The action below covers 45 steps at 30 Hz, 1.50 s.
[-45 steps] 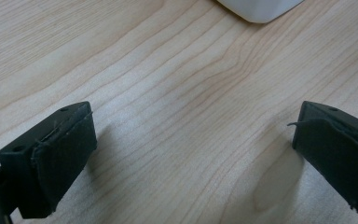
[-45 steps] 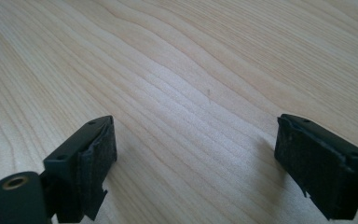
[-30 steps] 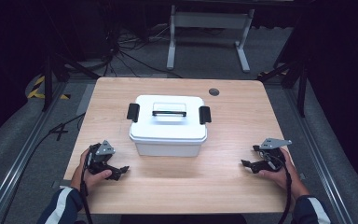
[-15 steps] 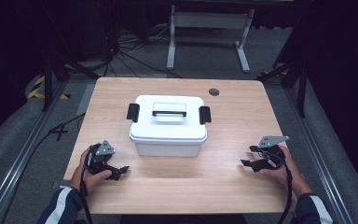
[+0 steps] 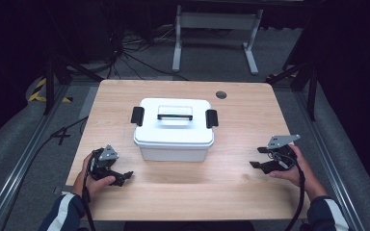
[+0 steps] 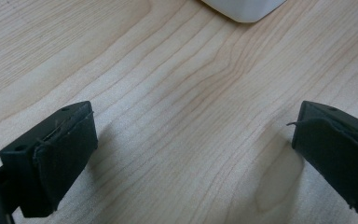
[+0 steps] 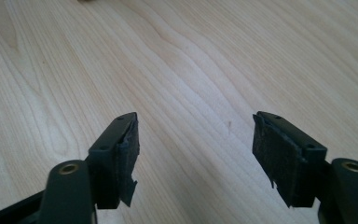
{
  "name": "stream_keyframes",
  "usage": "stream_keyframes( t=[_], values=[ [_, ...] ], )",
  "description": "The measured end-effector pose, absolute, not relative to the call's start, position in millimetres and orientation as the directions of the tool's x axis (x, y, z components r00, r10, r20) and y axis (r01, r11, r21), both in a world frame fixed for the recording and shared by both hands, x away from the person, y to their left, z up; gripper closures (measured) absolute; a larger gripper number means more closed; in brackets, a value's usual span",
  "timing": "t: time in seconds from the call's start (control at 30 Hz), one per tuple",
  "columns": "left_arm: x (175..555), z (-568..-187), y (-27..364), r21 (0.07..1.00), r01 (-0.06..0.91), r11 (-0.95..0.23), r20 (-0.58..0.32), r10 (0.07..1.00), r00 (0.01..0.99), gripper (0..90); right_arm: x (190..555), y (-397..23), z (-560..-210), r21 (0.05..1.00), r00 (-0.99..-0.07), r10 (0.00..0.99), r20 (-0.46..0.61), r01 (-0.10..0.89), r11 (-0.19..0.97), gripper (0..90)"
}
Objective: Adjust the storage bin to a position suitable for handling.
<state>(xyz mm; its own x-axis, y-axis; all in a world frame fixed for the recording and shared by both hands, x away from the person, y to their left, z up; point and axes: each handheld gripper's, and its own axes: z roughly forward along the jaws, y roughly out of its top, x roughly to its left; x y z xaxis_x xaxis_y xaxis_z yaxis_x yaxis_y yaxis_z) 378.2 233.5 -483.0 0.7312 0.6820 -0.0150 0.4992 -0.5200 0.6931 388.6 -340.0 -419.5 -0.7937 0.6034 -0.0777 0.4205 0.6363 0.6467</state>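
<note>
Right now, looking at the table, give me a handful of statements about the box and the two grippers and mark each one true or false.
1. The white box has its lid on. True.
2. The right gripper is clamped on the box's handle. False: it is apart from the box, near the table's right edge, its jaws just closing with only bare table between them.
3. The left gripper has its jaws apart with nothing between them. True.
4. The box has black latches at both ends. True.
5. The box lies tipped on its side. False: it stands upright, handle on top.
</note>
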Motion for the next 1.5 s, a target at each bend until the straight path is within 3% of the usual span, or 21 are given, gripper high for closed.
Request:
stream_keyframes(
  t=[0.47, 1.03, 1.5],
  values=[
    [379.2, -482.3, 234.3, 0.688, 0.494, -0.532, -0.015, 0.671, 0.742, 0.3, 404.0, -305.2, -352.1, 0.589, -0.852, 0.493, -0.178, 0.309, 0.747, 36.2],
    [378.7, -483.0, 233.7, 0.693, 0.495, -0.523, -0.015, 0.677, 0.736, 0.4, 422.5, -272.8, -299.4, 0.556, -0.881, 0.403, -0.248, 0.212, 0.804, 42.5],
    [378.6, -482.8, 233.8, 0.691, 0.497, -0.524, -0.015, 0.677, 0.736, 0.4, 435.5, -223.1, -264.9, 0.52, -0.903, 0.305, -0.301, 0.112, 0.847, 48.7]
  ],
)
